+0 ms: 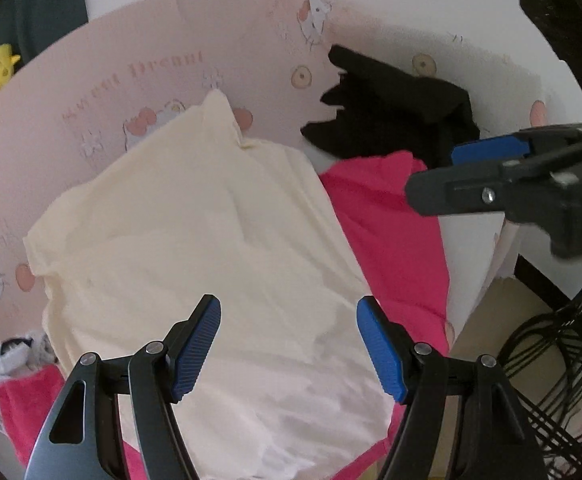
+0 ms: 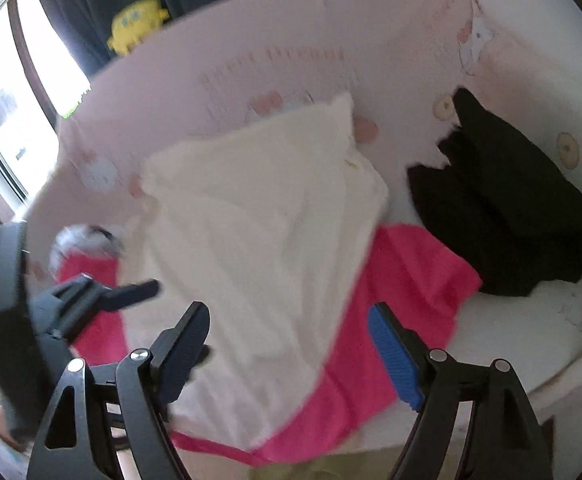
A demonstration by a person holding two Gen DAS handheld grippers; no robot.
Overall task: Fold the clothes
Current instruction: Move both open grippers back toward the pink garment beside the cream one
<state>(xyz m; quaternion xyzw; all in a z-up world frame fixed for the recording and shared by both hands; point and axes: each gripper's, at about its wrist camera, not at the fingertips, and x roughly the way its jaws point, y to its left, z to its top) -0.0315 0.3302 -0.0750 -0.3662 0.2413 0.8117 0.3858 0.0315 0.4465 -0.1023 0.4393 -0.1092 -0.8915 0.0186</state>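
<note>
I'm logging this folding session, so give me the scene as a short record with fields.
surface: pink printed bedsheet
top garment: cream garment, spread out and wrinkled, lying over the pink one
under it: pink garment, showing at the right and near edges
set apart: black garment, bunched at the far right
left gripper: open, over the cream garment, holding nothing
right gripper: open, holding nothing
other items: yellow plush toy at the far edge

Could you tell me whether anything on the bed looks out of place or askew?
Yes: the cream garment lies rumpled and skewed across the pink garment, not flat. A furry black-and-white item sits on the pink fabric's left corner. The black clothes lie heaped apart.
</note>
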